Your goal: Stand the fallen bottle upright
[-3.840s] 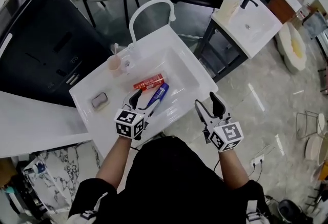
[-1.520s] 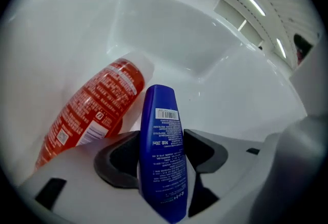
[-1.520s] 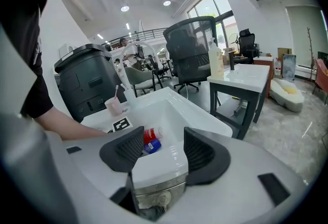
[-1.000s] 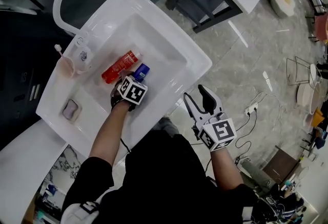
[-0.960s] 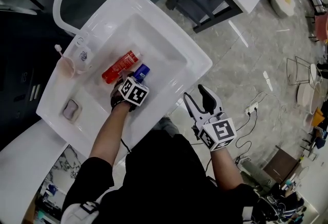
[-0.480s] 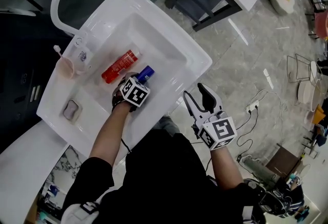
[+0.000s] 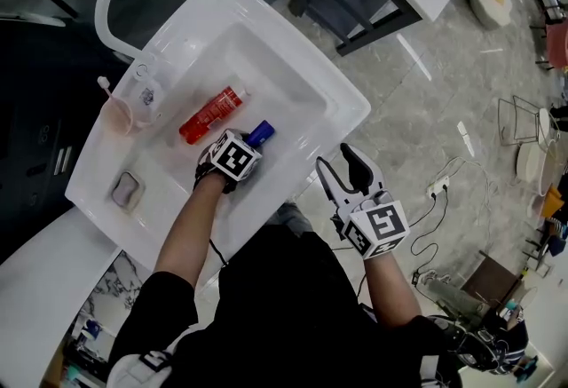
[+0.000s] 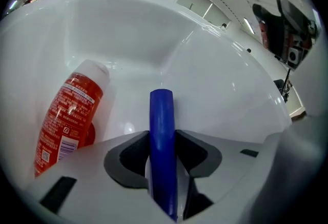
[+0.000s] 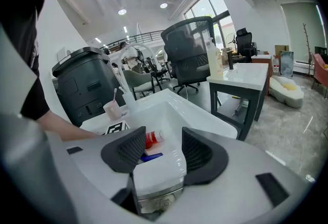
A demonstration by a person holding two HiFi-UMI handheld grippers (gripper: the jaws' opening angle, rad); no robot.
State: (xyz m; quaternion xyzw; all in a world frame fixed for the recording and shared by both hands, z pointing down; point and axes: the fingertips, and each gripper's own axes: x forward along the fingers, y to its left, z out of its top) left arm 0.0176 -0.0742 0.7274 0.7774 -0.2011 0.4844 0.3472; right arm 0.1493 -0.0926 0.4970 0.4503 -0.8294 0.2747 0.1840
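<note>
Left tool (image 8: 162,138), jaws just closing, grips the blue bottle (image 8: 161,110) between them.

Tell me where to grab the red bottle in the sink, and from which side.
Take the red bottle across the middle of its labelled body, from above. It lies flat on the sink floor, so only its rounded flanks are free; set the jaws across its long axis. The blue bottle lies apart beside it, probably leaving room.

Bottle (image 8: 161,110) between left gripper (image 8: 162,139) jaws (just closing in), inside sink basin (image 8: 215,79); second bottle (image 8: 69,113) lies left of jaws, same basin.
</note>
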